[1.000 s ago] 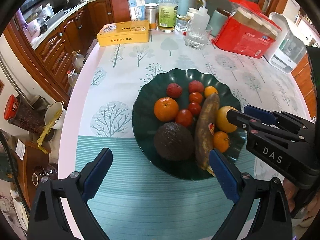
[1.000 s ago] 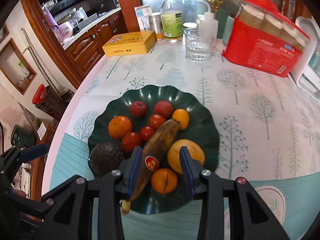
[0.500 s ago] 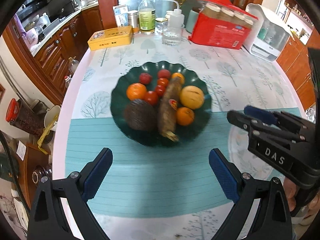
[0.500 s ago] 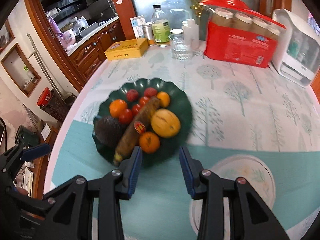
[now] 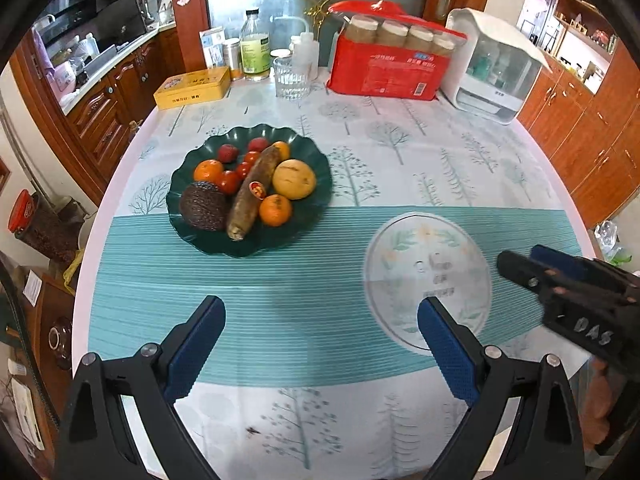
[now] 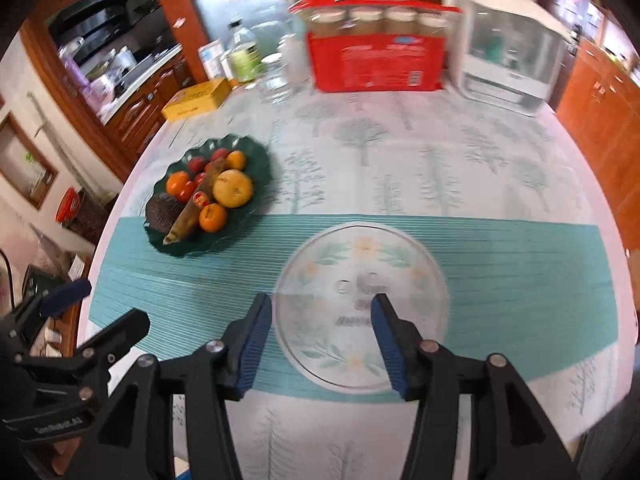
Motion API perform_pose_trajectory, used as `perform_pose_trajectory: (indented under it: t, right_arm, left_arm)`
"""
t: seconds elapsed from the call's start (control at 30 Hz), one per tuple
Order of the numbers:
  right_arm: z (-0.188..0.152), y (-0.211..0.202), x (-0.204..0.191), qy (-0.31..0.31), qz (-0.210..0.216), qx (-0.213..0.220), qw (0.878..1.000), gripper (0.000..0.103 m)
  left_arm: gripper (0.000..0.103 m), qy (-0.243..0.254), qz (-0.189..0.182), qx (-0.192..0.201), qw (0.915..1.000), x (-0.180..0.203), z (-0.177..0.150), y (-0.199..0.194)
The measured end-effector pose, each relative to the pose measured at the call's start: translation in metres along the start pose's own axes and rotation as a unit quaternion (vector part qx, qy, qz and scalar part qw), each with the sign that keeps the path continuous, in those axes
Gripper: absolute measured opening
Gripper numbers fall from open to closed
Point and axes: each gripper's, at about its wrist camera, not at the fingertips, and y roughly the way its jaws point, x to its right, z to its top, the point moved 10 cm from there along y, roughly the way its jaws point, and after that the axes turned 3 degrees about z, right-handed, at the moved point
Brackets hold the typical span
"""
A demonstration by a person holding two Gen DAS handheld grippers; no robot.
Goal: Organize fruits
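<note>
Basically looks done or close to it, as a judgement. Left wrist view: all the fruit (image 5: 256, 184) sits on the dark green plate (image 5: 320, 184) — avocado, long brownish banana with a sticker, yellow round fruit, oranges, small red ones — nothing loose on the tabletop (image 5: 460, 160) that I can see. Left hand-held gripper (image 5: 320, 344) is released wide, nothing between the blue pads (image 5: 196, 340), hanging over the teal striped mat (image 5: 280, 288), well apart from the plate. Right hand-held gripper (image 5: 560, 276) pokes in at the right edge, side-on, empty. A pale round mat with a flower print (image 5: 428, 280) lies flat between the two grippers. Back of the tabletop: yellow tin (image 5: 192, 88), bottle (image 5: 255, 52), glass (image 5: 291, 78), red pack of jars (image 5: 390, 68), white appliance (image 5: 492, 68). Tablecloth is white with a tree print; wooden cabinets left and right, kitchen counter behind on the left. Right wrist view (some blur): same plate (image 6: 260, 160), fruit still piled on it, up left and well apart from the right hand-held gripper (image 6: 322, 336). Its jaws have just been opening, nothing between them, and they stand partly apart over the round mat (image 6: 400, 248). Left hand-held gripper (image 6: 80, 312) shows at the lower left. What's left, if anything: can't see stray fruit anywhere, so maybe only tidying within the plate.
</note>
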Motion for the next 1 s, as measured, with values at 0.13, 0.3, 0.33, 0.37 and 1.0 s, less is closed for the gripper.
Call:
perform_pose_trajectory:
  t: [0.13, 0.3, 0.33, 0.37, 1.0]
  right_arm:
    - [-0.002, -0.026, 0.014, -0.001, -0.005, 0.016, 1.000, 0.053]
    - [-0.006, -0.051, 0.017, -0.023, -0.022, 0.040, 0.999, 0.054]
    - [-0.006, -0.053, 0.017, -0.026, -0.024, 0.043, 0.998, 0.057]
    - [-0.007, -0.057, 0.017, -0.030, -0.028, 0.048, 0.998, 0.061]
    - [-0.014, -0.049, 0.016, -0.042, -0.014, 0.032, 0.998, 0.065]
  left_arm:
    - [0.096, -0.002, 0.010, 0.015, 0.9998, 0.015, 0.001, -0.012]
    - [0.096, -0.010, 0.025, 0.036, 0.9990, 0.025, 0.007, -0.030]
    - [0.096, -0.012, 0.029, 0.041, 0.9986, 0.027, 0.008, -0.034]
    - [0.096, -0.013, 0.032, 0.044, 0.9984, 0.028, 0.009, -0.037]
    - [0.096, -0.029, 0.046, 0.014, 0.9984, 0.035, -0.004, -0.035]
